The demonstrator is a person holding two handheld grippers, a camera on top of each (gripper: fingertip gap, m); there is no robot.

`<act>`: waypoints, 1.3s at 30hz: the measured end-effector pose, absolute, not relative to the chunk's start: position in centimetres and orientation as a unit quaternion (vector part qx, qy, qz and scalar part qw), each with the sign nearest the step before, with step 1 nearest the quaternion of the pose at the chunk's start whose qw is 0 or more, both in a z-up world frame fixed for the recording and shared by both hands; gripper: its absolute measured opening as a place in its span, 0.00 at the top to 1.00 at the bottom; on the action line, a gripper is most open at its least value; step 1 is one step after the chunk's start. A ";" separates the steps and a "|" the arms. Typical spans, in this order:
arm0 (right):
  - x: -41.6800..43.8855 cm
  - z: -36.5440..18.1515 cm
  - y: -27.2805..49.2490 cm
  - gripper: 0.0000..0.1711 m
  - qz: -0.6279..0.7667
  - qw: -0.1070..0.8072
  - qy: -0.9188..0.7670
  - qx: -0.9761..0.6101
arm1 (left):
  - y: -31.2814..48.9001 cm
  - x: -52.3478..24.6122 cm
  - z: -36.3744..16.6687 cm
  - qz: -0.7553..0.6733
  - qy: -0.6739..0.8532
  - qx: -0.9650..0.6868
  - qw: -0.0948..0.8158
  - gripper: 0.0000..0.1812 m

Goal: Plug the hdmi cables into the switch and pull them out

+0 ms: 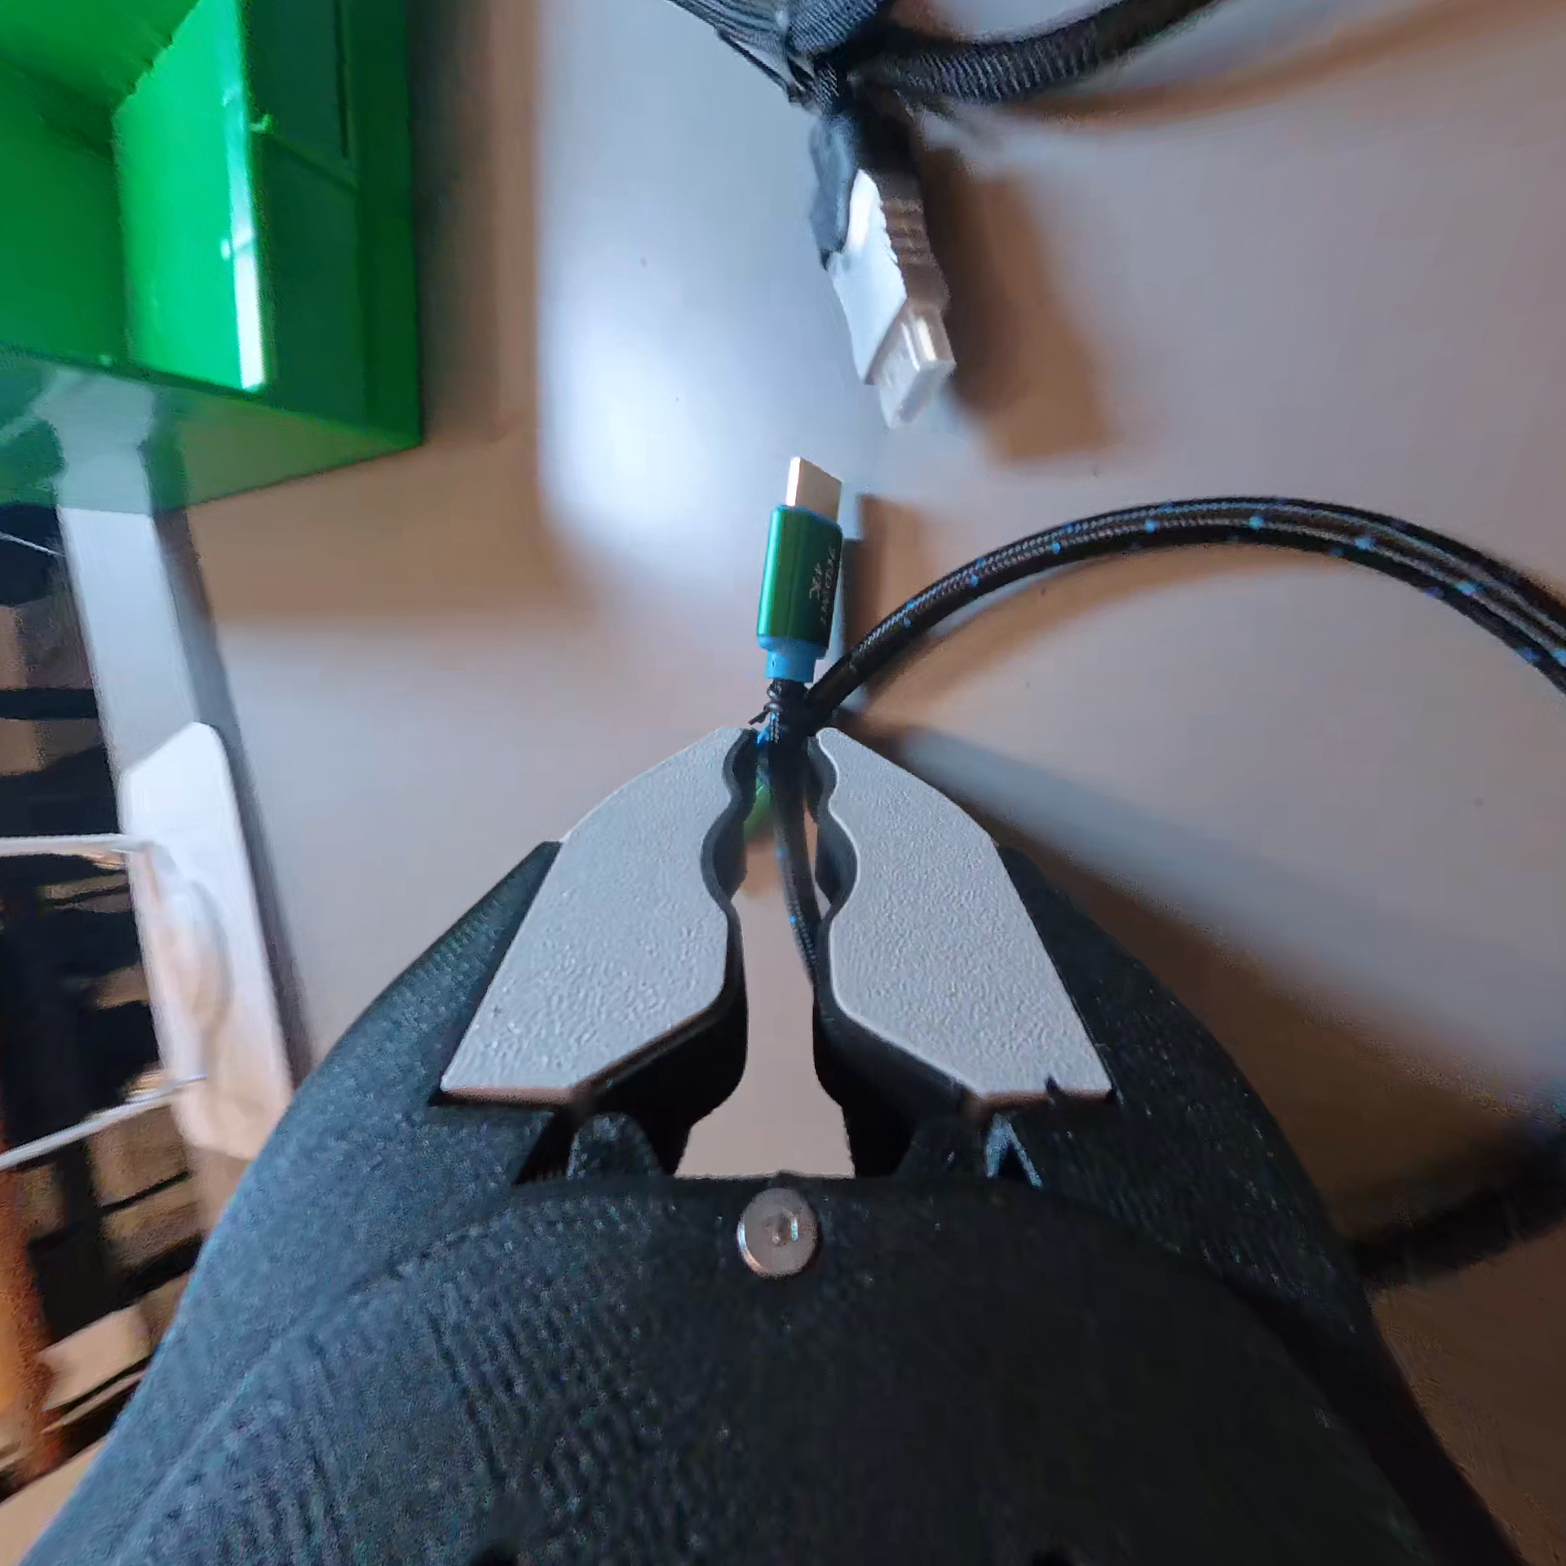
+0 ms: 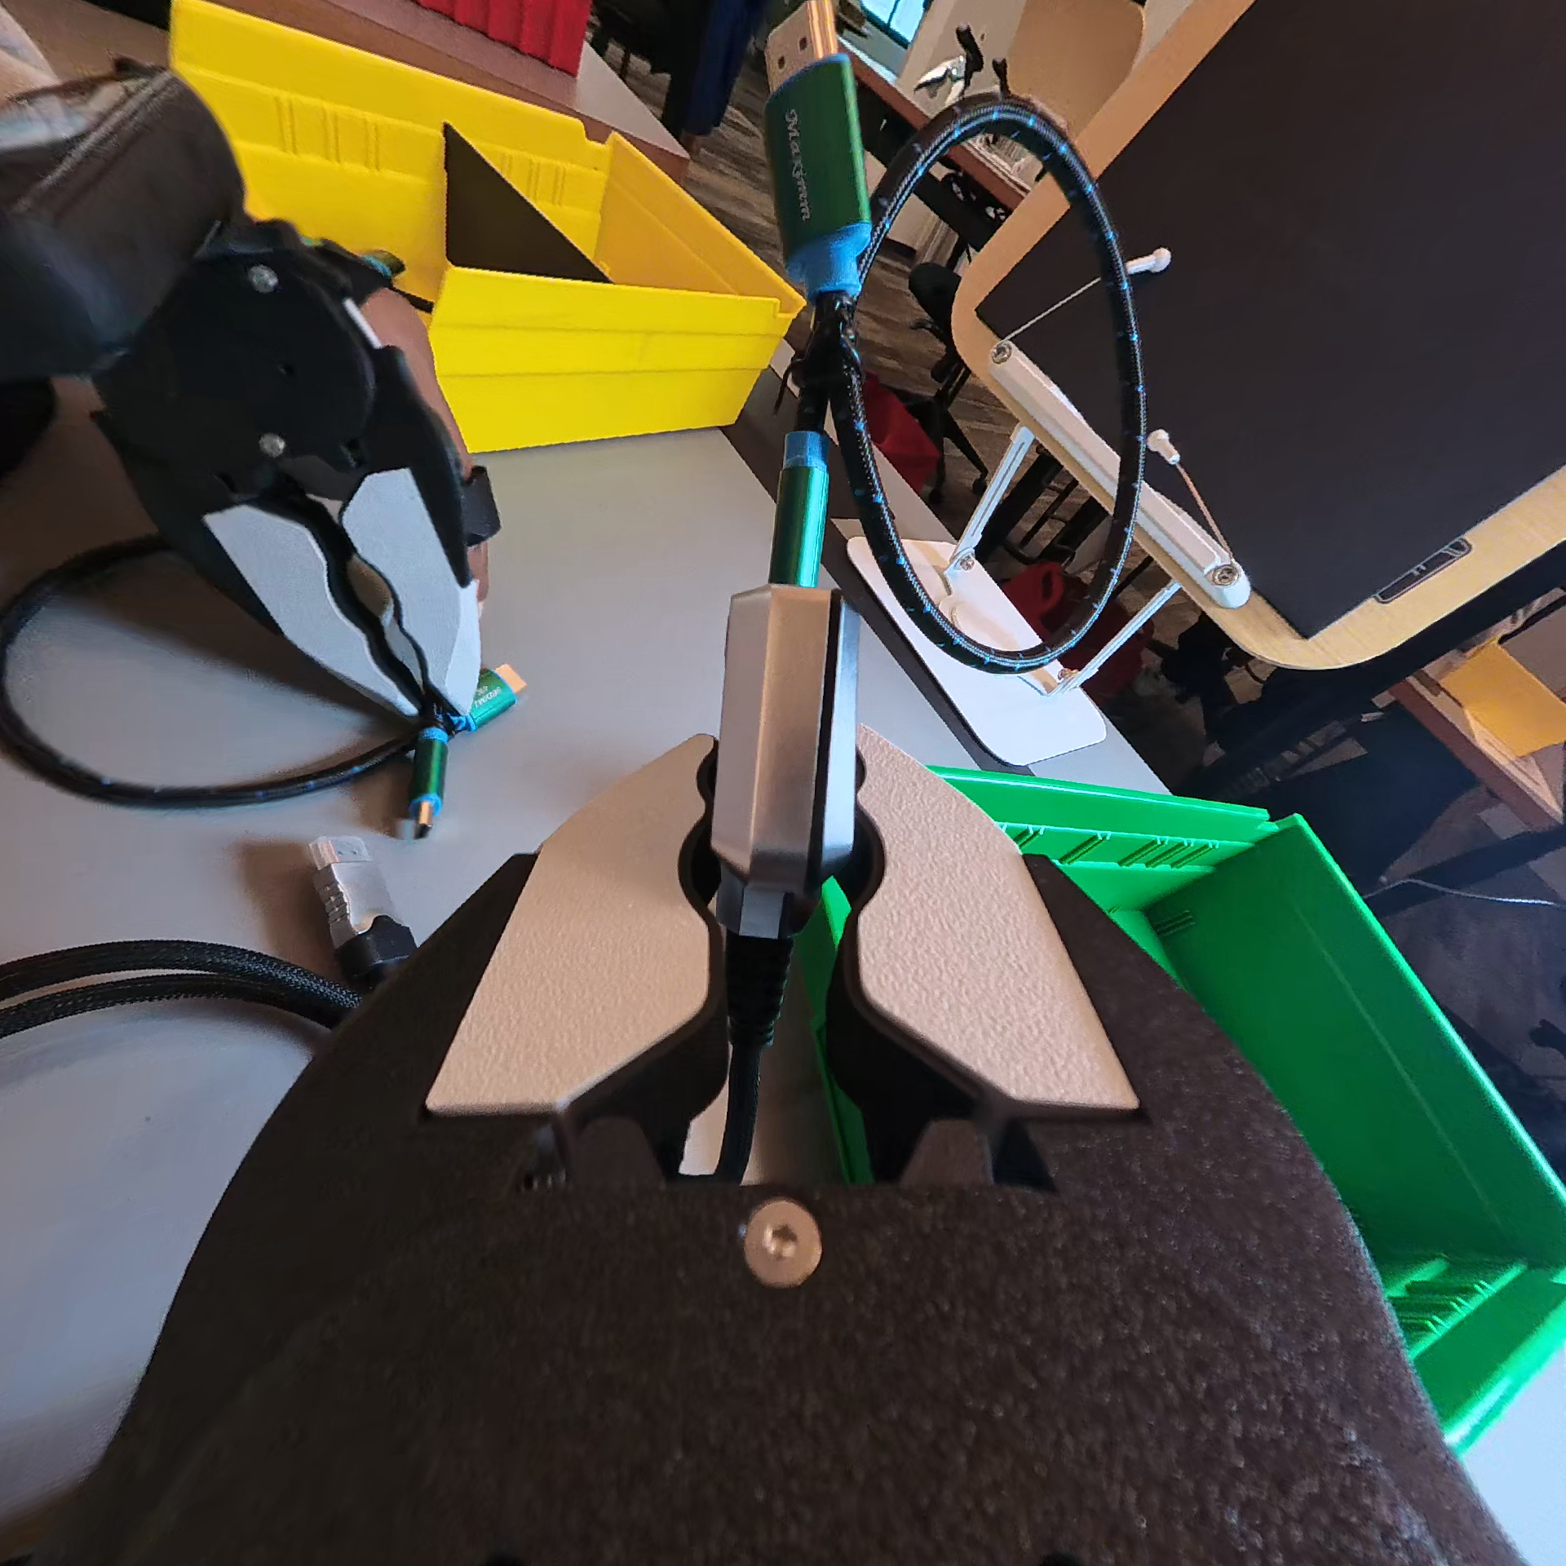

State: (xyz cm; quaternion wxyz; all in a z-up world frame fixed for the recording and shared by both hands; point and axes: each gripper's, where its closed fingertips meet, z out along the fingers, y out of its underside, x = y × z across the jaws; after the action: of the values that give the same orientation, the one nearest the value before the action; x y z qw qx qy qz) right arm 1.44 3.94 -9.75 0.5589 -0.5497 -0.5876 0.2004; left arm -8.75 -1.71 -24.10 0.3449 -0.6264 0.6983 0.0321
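My right gripper (image 2: 784, 750) is shut on the grey switch (image 2: 767, 678) and holds it upright above the table. A green HDMI plug (image 2: 801, 525) sits in the switch's top port. Its black-and-blue braided cable (image 2: 1127, 381) loops round to a second green plug (image 2: 818, 161) hanging free above. My left gripper (image 1: 784, 746) is shut on another braided cable (image 1: 1102, 534) just behind its green plug (image 1: 801, 585), low over the table. The left gripper also shows in the right wrist view (image 2: 436, 691). A silver HDMI plug (image 1: 898, 297) on a black cable lies loose on the table.
A green bin (image 2: 1271, 974) stands right of the switch and also shows in the left wrist view (image 1: 212, 254). A yellow bin (image 2: 593, 356) stands at the back. A white stand (image 2: 1000, 678) sits at the grey table's (image 2: 610, 542) far edge. Black cables lie at the left.
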 end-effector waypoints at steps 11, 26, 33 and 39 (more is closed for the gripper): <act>0.9 -10.5 3.3 0.86 0.177 0.558 -0.621 -0.521 | -4.5 -8.2 -18.0 -0.347 0.477 -0.707 0.390 0.96; -2.7 -15.1 1.1 0.87 -0.065 0.618 -0.732 -0.280 | -7.1 -6.7 -15.8 -0.531 0.238 -0.753 0.307 0.96; -3.3 -16.2 -1.4 0.87 -0.100 0.636 -0.745 -0.173 | -9.0 -5.8 -18.3 -0.569 0.221 -0.763 0.213 0.96; -3.1 -17.6 -2.3 0.87 -0.105 0.623 -0.760 -0.151 | -10.7 -6.2 -20.6 -0.559 0.237 -0.781 0.143 0.96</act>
State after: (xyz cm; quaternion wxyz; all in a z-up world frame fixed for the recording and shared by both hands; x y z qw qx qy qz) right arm -3.10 -2.26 -17.55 0.6233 -0.1508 -0.7601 -0.1050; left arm -6.21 -10.71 -20.62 0.1434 -0.7815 0.2366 -0.5593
